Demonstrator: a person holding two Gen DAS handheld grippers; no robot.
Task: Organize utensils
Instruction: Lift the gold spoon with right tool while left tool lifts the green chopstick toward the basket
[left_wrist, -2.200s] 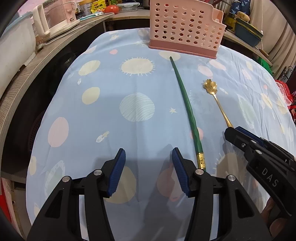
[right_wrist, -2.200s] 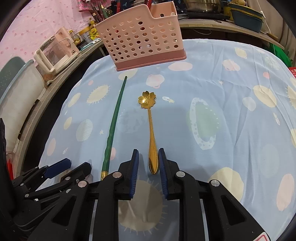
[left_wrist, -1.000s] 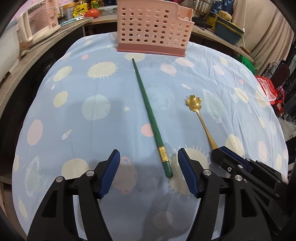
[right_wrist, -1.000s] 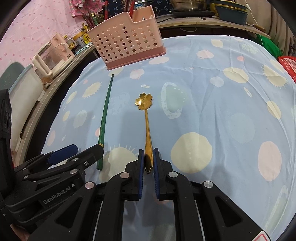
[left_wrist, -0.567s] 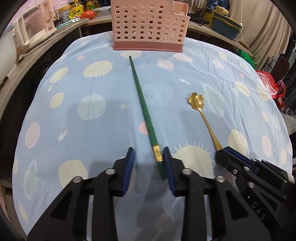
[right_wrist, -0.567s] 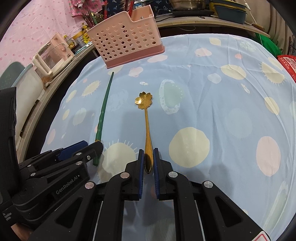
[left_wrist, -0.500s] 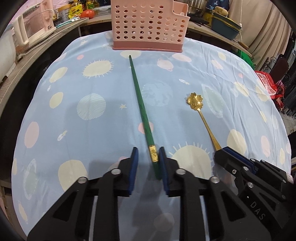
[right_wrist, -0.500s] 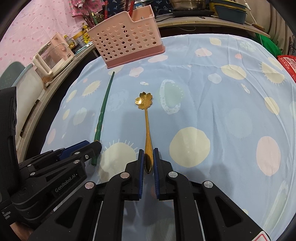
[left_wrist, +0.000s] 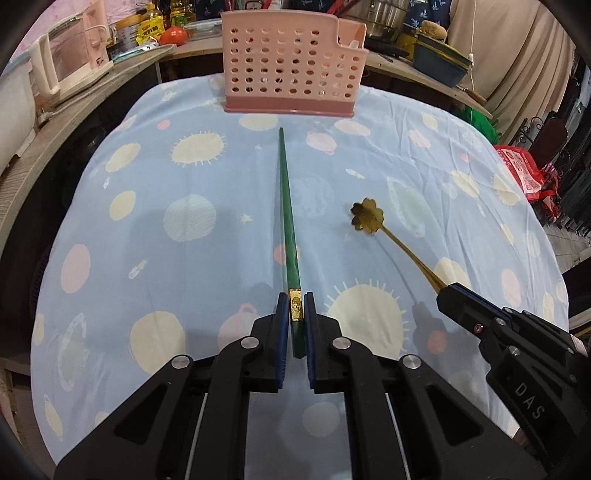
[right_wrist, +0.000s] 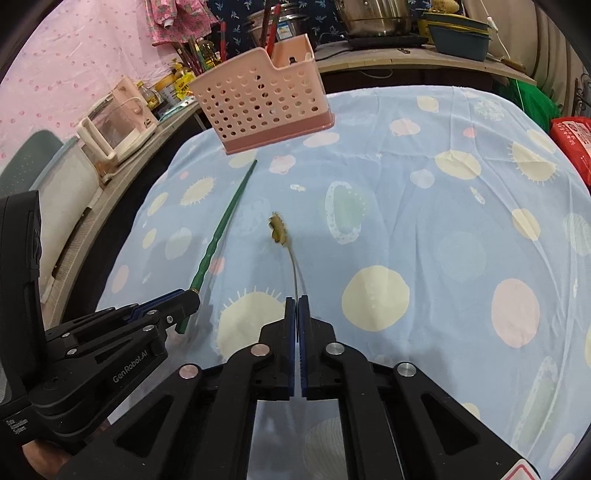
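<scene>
my left gripper (left_wrist: 295, 308) is clamped on the thick end of the green chopstick (left_wrist: 286, 206), its blue pads pressing on both sides right at the gold band, and the rest of the stick runs straight away from me across the cloth with its thin tip near the base of the pink basket (left_wrist: 291, 68). my right gripper (right_wrist: 297, 302) is squeezed tight on the end of the gold spoon's (right_wrist: 280, 236) handle, pads nearly meeting around the thin stem. in the right wrist view the spoon looks blurred and its flower-shaped bowl is turned edge-on to the camera; from the left wrist view i see the same bowl face-on, and i cannot tell whether it touches the cloth. the two grippers sit side by side near the close edge of the table, left one beside the right, the chopstick and spoon apart and fanning outward. everything rests on a blue tablecloth (left_wrist: 192, 177) with pale sun and planet spots. the basket stands upright at the far edge. beyond it, a counter with a pink kettle (right_wrist: 118, 118), bottles and metal pots (right_wrist: 373, 16).
</scene>
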